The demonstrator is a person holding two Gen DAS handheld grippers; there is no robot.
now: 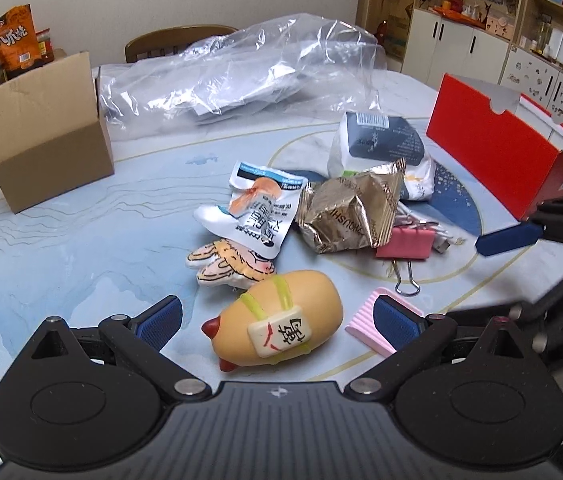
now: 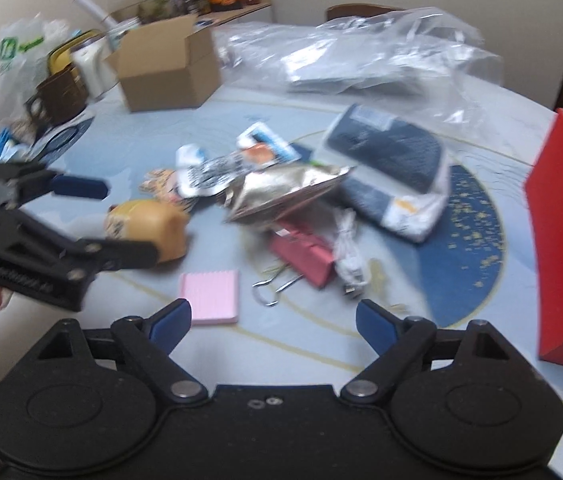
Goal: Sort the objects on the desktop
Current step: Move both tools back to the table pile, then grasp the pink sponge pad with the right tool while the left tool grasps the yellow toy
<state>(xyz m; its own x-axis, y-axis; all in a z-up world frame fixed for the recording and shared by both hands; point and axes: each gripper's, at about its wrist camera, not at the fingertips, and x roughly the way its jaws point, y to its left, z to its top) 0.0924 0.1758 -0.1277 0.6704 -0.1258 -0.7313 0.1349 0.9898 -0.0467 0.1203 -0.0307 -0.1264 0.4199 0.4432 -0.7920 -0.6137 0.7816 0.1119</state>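
Both tongs stand wide open, gripping nothing. The left tongs [image 1: 277, 322] straddle the yellow squishy toy [image 1: 281, 326] on the counter [image 1: 81, 240]; the right tongs [image 2: 273, 322] hover near the pink binder clip [image 2: 305, 258].

Open right gripper [image 2: 273, 318] above a cluttered table [image 2: 129, 152].
Pink pad [image 2: 209, 296] just ahead; left gripper [image 2: 121, 220] straddles a yellow toy [image 2: 153, 222].

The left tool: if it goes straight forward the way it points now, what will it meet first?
Most likely the yellow squeeze toy. It lies on the table directly between the open fingers of the left tool, nearer than the flat cartoon charm and the snack packets behind it. Depth is unclear, but nothing seems closer.
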